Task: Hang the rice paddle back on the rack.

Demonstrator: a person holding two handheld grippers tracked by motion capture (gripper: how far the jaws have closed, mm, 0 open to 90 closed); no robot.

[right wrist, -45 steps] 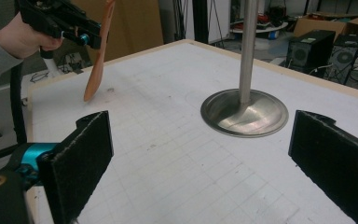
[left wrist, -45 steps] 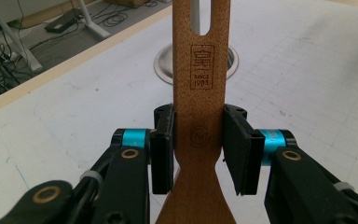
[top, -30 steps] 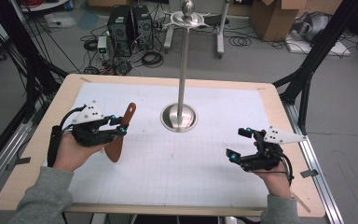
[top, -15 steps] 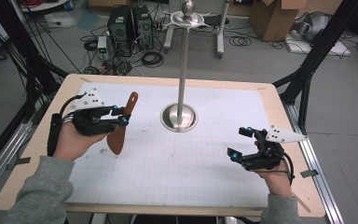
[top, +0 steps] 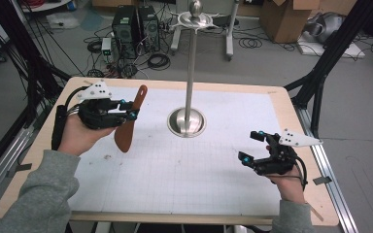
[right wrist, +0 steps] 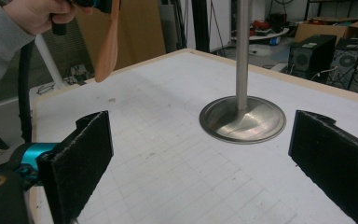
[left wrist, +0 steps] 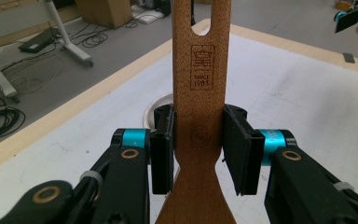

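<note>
Tabletop's mostly bare; left hand-held gripper point(left wrist: 198, 140) pinches the wooden spatula point(top: 128, 121) by its narrow handle (could twist loose), right hand-held gripper point(right wrist: 205, 163) gapes, holding nothing.

Pretty roomy here: the only thing standing on the surface point(top: 175, 184) is the metal stand point(top: 188, 121) at mid-back, its tall pole blocking a straight sweep across. Everything in front of its round base is open mat, wide enough to pass.
</note>
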